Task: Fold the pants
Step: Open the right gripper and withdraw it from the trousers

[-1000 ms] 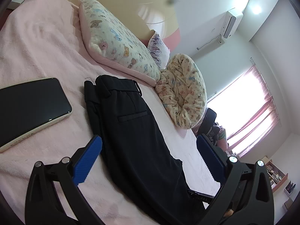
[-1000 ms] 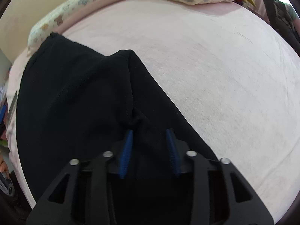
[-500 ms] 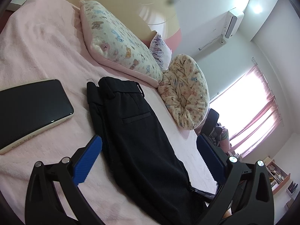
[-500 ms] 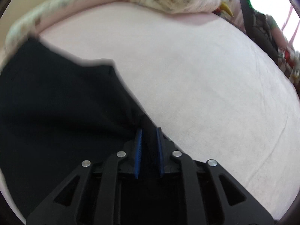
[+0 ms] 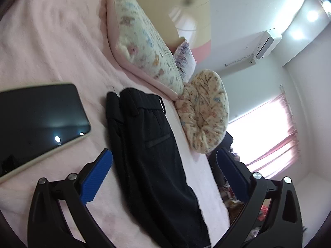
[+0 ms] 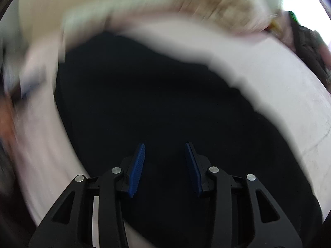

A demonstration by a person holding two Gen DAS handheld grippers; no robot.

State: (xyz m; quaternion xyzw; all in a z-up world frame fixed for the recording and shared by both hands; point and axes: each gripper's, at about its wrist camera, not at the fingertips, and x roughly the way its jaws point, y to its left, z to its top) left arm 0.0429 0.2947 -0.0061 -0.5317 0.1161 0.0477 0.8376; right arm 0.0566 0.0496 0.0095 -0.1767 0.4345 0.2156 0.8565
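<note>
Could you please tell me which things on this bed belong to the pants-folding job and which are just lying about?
Job:
- black fabric pants
- pink bed cover, the work surface

Lying about:
- black-screened tablet
- printed rectangular pillow
- round printed cushion

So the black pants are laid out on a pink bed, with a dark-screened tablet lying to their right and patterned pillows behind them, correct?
Nearly. The tablet lies to the left of the black pants, not to their right, as the left wrist view shows. The rest holds: the pants are spread on the pink bed, with the patterned pillows behind them.
</note>
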